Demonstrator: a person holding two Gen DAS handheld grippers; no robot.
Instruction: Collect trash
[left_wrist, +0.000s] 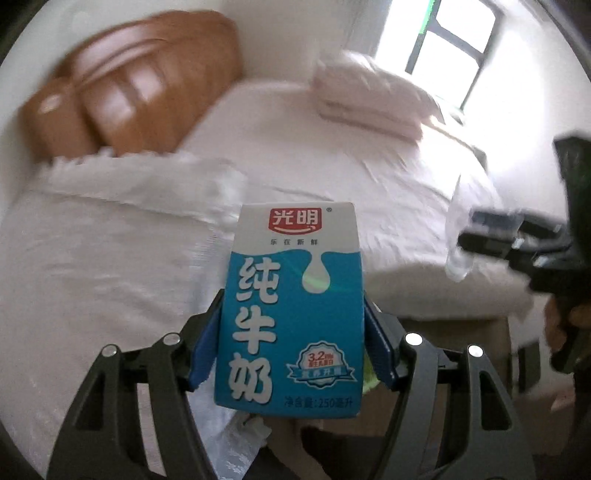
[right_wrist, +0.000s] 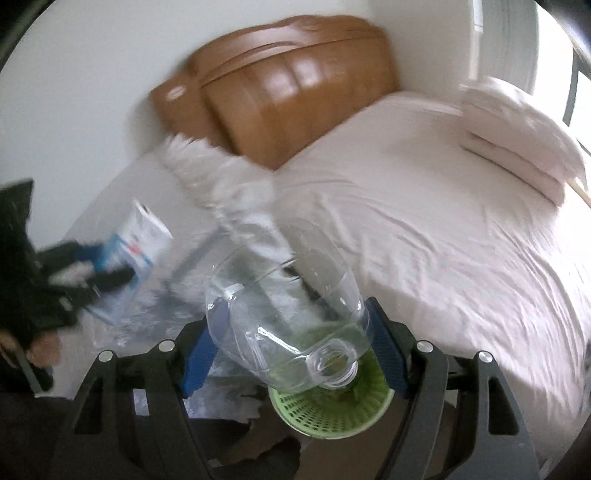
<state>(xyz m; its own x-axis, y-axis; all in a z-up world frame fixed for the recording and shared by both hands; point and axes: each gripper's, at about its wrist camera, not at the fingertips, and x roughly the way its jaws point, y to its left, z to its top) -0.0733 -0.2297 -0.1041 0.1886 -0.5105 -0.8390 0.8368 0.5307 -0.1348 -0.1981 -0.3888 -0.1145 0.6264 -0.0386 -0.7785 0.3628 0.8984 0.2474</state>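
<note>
My left gripper (left_wrist: 291, 339) is shut on a blue and white milk carton (left_wrist: 291, 306), held upright above the bed's edge; the carton also shows at the left of the right wrist view (right_wrist: 136, 251). My right gripper (right_wrist: 291, 350) is shut on a clear plastic bottle (right_wrist: 284, 317), neck pointing down toward me. The bottle hangs over a green mesh waste basket (right_wrist: 332, 410) on the floor. In the left wrist view the right gripper (left_wrist: 491, 236) appears at the right with the bottle (left_wrist: 461, 240). A sliver of the green basket (left_wrist: 369, 376) shows beside the carton.
A bed with a white sheet (right_wrist: 424, 229) fills the view, with a brown leather headboard (right_wrist: 288, 88), a frilled white pillow (left_wrist: 110, 229) and a folded quilt (right_wrist: 517, 140). A window (left_wrist: 454, 40) is at the far right. Brown floor (right_wrist: 354, 454) lies below.
</note>
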